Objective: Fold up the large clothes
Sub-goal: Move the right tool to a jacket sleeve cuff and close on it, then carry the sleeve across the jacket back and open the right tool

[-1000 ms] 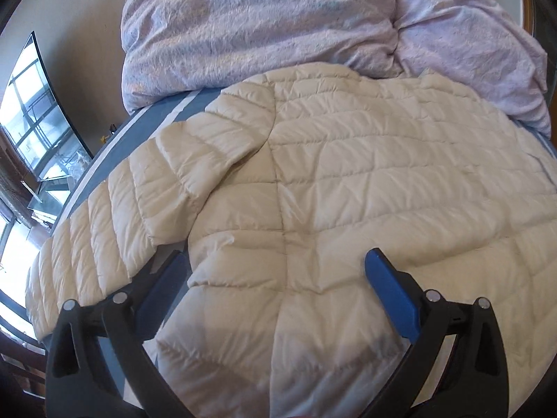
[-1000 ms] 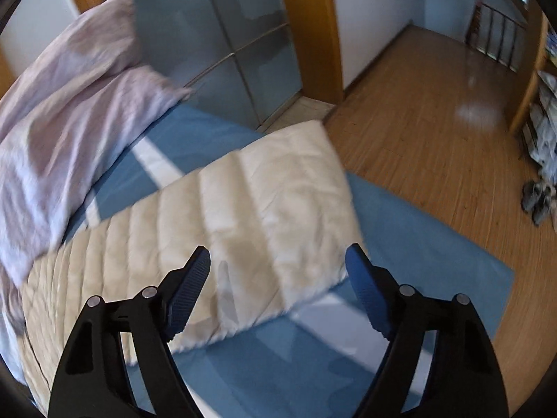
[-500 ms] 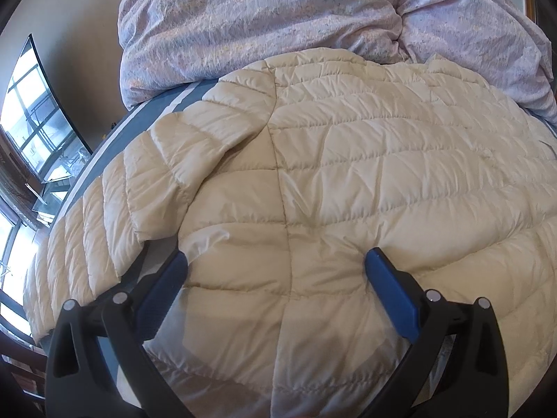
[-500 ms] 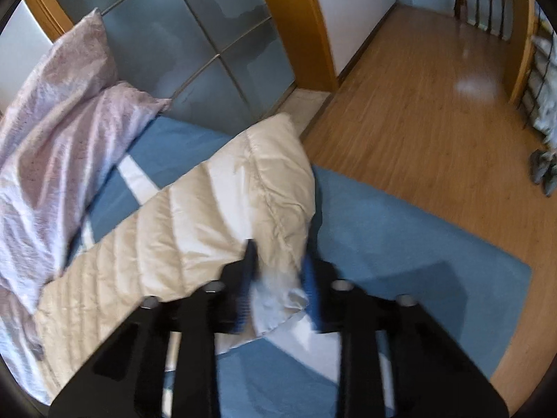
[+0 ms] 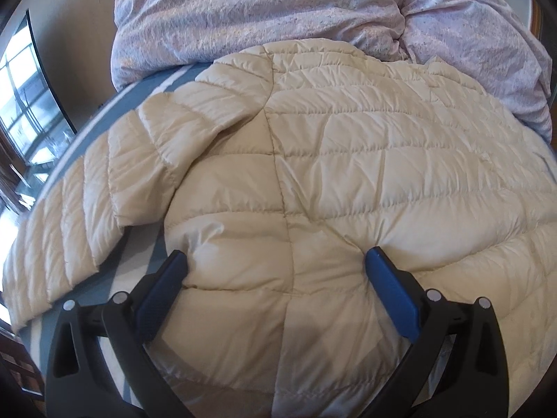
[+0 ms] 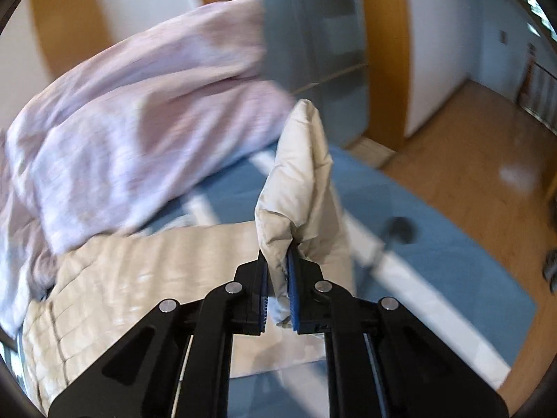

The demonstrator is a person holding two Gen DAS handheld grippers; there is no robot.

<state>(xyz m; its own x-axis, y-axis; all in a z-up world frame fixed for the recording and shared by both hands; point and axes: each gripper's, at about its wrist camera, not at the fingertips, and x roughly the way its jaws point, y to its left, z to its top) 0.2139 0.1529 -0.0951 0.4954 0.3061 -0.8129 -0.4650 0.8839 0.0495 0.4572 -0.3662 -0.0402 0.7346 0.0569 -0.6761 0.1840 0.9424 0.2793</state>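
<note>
A cream quilted puffer jacket [image 5: 330, 174] lies spread flat on the blue bed cover, one sleeve [image 5: 115, 174] stretched out to the left. My left gripper [image 5: 275, 268] is open, its blue fingers pressed down on the jacket's lower body, one on each side of a puffed panel. In the right wrist view my right gripper [image 6: 277, 261] is shut on the end of the jacket's other sleeve [image 6: 299, 181] and holds it lifted off the bed, so the sleeve stands up in front of the camera. The rest of the jacket [image 6: 122, 278] lies at the lower left.
A crumpled lilac duvet [image 5: 278, 10] is heaped at the head of the bed behind the jacket, also in the right wrist view [image 6: 132, 122]. The blue striped bed cover [image 6: 435, 244] ends at a wooden floor [image 6: 470, 146]. A window [image 5: 24, 97] is at the left.
My right gripper closed on the sleeve end and has lifted it off the bed, swinging left. My left gripper moved down onto the jacket's body and stays open.
</note>
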